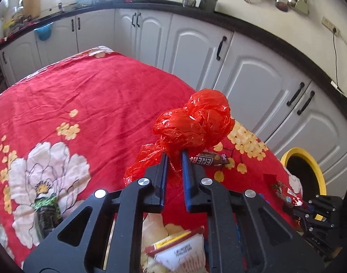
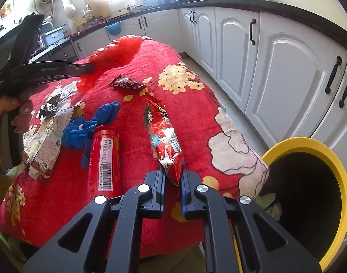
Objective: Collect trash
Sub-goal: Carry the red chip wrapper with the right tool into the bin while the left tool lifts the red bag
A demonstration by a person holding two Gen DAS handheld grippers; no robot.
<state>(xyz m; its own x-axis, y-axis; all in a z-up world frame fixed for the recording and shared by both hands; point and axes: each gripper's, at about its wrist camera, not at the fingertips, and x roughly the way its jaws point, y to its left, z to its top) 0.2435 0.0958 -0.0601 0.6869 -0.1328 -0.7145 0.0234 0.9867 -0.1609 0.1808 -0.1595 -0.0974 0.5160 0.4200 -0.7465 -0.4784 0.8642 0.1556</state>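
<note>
Evidently both grippers are being used at once. The left gripper [image 1: 174, 157] is being pinched on a crumpled red plastic bag [image 1: 194, 122], which is being held up clear of the red flowered cloth [image 1: 93, 95], probably so that it can be carried across without dragging other litter along. The right gripper [image 2: 172, 177] is being closed on the near end of a red snack packet [image 2: 162, 136]; the rest of the packet is being left lying on the cloth, so the lift is judged not yet done. A corner grip is likely being chosen because the flat foil offers little else to take hold of.

Beside the snack packet a red tube [image 2: 105, 159] is lying, with a blue glove [image 2: 91, 125] and a torn paper wrapper [image 2: 50, 141] beyond the tube. A brown bar wrapper [image 2: 125, 83] is lying farther back from the packet. A yellow-rimmed bin [image 2: 332, 163] is standing off the cloth's edge, close to the packet, presumably for short drops.

Much of the bin's dark inside is not being shown clearly; something pale at its mouth cannot be identified. The bag's lower folds are being hidden behind the left fingers, and print on the wrappers is being blurred.
</note>
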